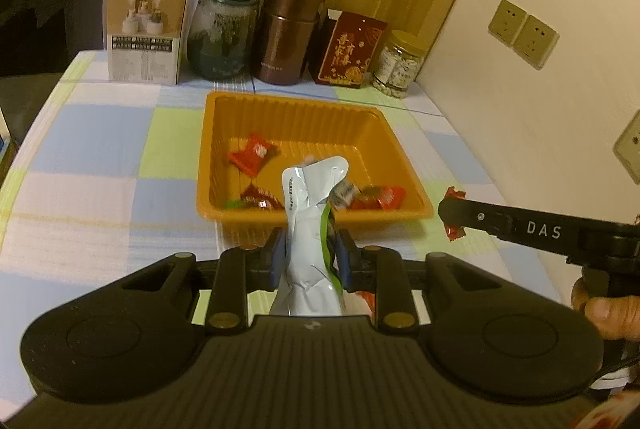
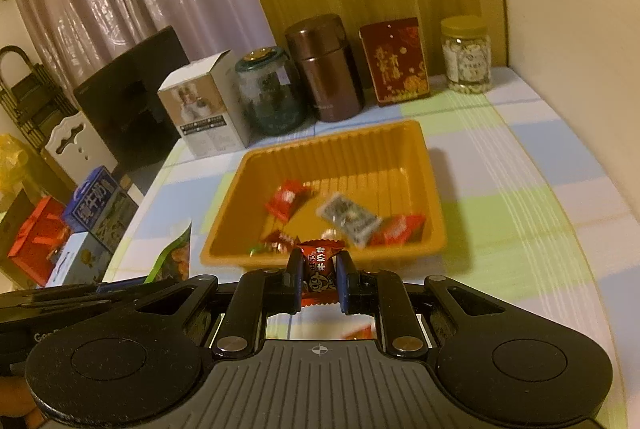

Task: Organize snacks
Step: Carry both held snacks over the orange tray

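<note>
Covering table (image 1: 100,157): checked cloth (image 2: 520,213)

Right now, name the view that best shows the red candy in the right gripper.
The right wrist view: the red candy sits centered between the pads, label readable. The left wrist view shows only its ends poking past the right gripper.
</note>
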`<state>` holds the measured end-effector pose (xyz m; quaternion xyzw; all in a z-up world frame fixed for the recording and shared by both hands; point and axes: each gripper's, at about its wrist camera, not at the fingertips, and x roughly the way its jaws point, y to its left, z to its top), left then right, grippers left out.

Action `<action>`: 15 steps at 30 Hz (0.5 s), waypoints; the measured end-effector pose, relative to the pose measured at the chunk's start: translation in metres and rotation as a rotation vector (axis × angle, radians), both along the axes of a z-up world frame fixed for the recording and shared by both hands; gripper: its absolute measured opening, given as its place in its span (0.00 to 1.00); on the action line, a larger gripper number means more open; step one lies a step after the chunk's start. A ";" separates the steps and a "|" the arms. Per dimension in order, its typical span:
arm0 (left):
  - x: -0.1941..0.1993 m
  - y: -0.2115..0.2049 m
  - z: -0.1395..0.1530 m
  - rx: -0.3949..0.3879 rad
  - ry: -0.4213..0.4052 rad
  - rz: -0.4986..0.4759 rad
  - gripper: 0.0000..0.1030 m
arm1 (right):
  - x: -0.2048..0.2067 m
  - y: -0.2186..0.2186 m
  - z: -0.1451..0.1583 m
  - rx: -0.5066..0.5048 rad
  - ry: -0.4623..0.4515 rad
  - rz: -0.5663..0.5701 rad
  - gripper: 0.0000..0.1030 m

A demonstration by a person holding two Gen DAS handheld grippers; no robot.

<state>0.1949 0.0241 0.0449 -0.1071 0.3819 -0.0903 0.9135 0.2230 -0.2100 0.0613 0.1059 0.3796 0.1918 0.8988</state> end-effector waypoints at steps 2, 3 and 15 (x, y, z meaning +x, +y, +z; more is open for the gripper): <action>0.013 0.001 0.000 0.009 0.003 -0.001 0.23 | 0.012 0.004 -0.001 -0.011 -0.001 0.003 0.17; 0.018 0.001 -0.001 0.016 0.003 0.000 0.23 | 0.017 0.005 -0.001 -0.018 -0.002 0.006 0.17; 0.074 0.000 -0.007 0.080 0.007 -0.014 0.23 | 0.071 0.028 -0.008 -0.054 0.004 0.037 0.17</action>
